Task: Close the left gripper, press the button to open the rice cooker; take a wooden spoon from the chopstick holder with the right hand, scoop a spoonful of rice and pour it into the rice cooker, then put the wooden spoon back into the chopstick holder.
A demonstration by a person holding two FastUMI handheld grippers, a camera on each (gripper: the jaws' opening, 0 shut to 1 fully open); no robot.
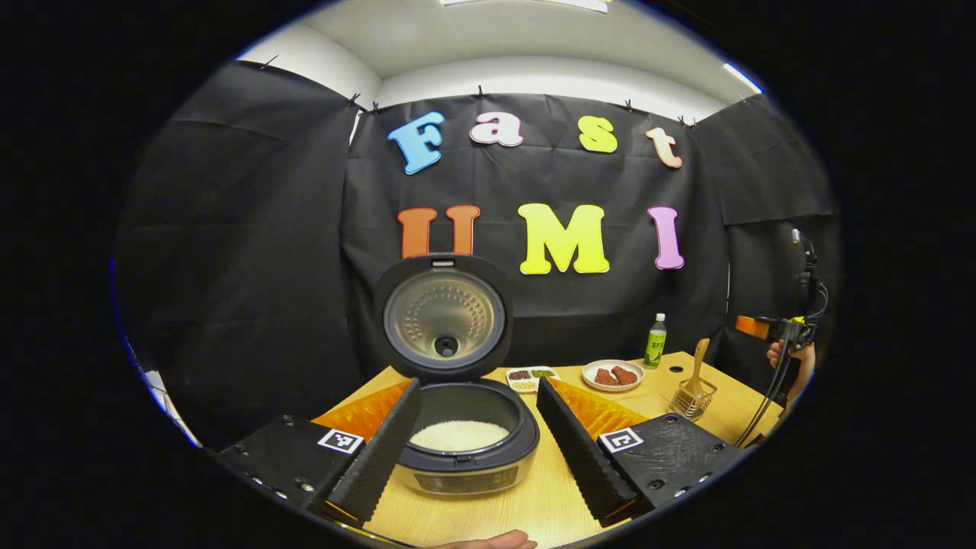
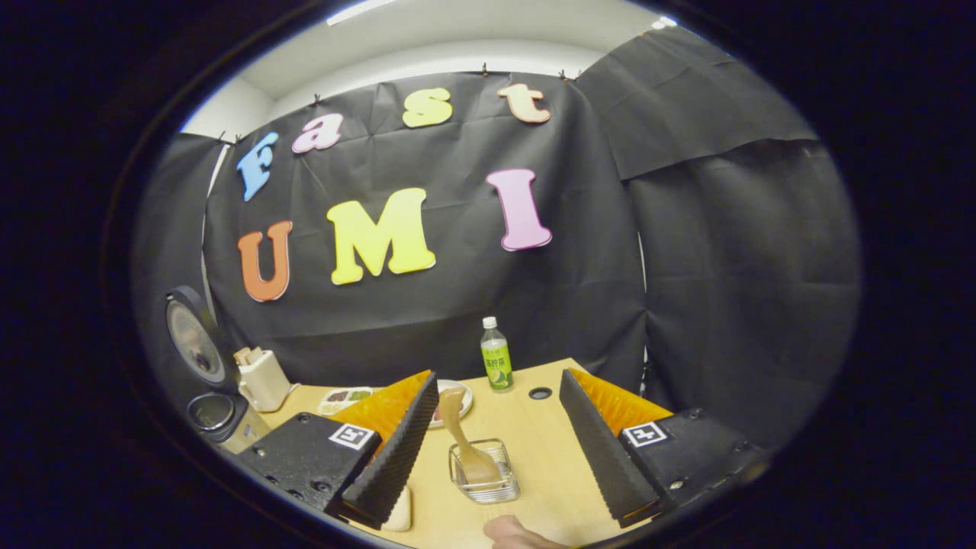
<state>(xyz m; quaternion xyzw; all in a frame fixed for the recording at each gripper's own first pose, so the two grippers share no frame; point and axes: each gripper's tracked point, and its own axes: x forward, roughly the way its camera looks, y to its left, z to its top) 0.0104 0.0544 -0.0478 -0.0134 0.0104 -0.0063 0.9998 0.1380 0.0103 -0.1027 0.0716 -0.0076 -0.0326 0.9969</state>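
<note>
The rice cooker (image 1: pixel 465 476) stands open in the left gripper view, its lid (image 1: pixel 444 316) upright and white rice (image 1: pixel 459 435) in the pot. My left gripper (image 1: pixel 479 385) is open, one finger on each side of the cooker, not touching it. The wooden spoon (image 1: pixel 699 358) stands in the wire chopstick holder (image 1: pixel 692 400) to the right, and the right gripper (image 1: pixel 770 329) is held above and beyond it. In the right gripper view the right gripper (image 2: pixel 499 389) is open, with the spoon (image 2: pixel 465 442) in the holder (image 2: pixel 488 484) between and below its fingers, untouched.
A green bottle (image 2: pixel 496 364), a plate of food (image 1: pixel 612 375) and a small divided dish (image 1: pixel 531 376) sit at the back of the wooden table (image 2: pixel 541 457). A cream jug (image 2: pixel 263 377) stands beside the open cooker (image 2: pixel 210 412). A hand (image 2: pixel 518 534) shows at the near edge.
</note>
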